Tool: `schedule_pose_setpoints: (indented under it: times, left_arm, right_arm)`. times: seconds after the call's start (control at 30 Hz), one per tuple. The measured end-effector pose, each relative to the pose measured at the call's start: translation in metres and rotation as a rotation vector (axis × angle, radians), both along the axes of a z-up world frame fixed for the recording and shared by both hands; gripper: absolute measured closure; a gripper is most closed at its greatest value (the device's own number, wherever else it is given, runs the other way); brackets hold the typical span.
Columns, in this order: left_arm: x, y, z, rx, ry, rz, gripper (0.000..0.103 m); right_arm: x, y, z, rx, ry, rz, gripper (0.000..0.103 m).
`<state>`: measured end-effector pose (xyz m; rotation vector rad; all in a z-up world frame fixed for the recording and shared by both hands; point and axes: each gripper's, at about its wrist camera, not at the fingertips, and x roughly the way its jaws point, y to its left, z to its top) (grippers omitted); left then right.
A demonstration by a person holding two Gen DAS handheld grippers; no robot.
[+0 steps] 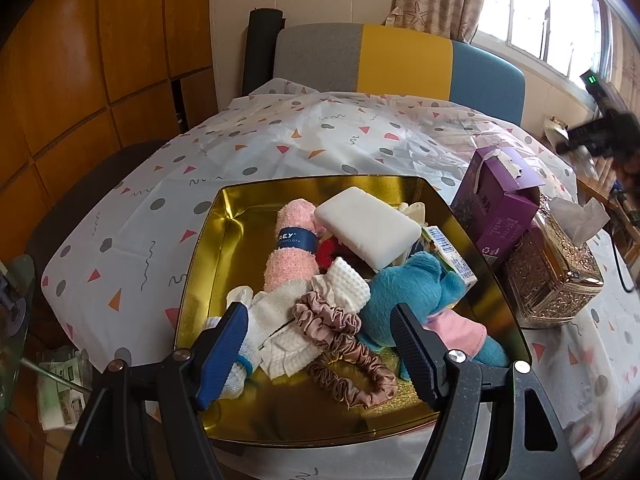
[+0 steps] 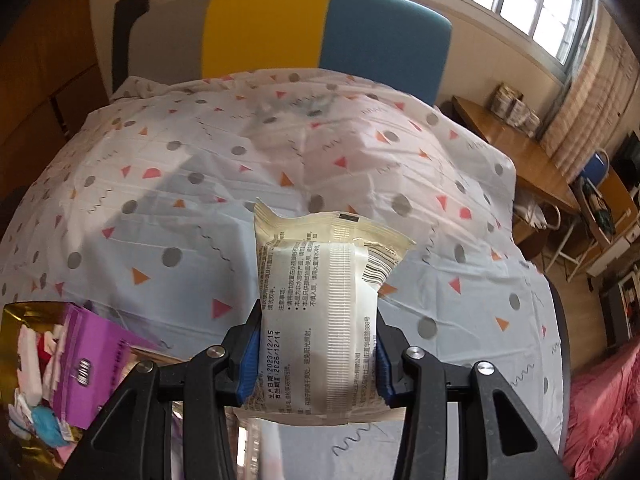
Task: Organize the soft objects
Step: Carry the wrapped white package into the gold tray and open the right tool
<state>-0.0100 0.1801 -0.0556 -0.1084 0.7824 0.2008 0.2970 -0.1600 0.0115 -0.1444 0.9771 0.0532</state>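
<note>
1. My right gripper point(image 2: 316, 360) is squeezing a soft cream packet point(image 2: 320, 300) from both sides, up above the tablecloth point(image 2: 160, 200).
2. The packet stands on end. Its long way points away from me, toward the chair point(image 2: 320, 28).
3. It could slip out, I think, because it is slick and only its near end is held.
4. My left gripper point(image 1: 320, 344) is wide open over the gold tray point(image 1: 240, 216) of soft things, holding nothing. It might snag the hair tie point(image 1: 344, 356).
</note>
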Motion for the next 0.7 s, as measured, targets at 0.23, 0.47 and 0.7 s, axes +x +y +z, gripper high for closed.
schedule_pose_setpoints:
  times: [0.23, 0.47, 0.7]
  left_arm:
    - [-0.003, 0.009, -0.001, -0.002, 0.006, 0.028, 0.027]
    - [-0.008, 0.017, 0.001, -0.003, -0.006, 0.057, 0.026]
    - [-0.013, 0.024, 0.004, -0.005, -0.023, 0.087, 0.024]
  right_arm:
    - [-0.001, 0.107, 0.02, 0.012, -0.033, 0.185, 0.058]
    - [-0.044, 0.19, 0.017, 0.036, -0.038, 0.396, 0.058]
    - [-0.107, 0.23, -0.007, 0.092, 0.018, 0.53, 0.057]
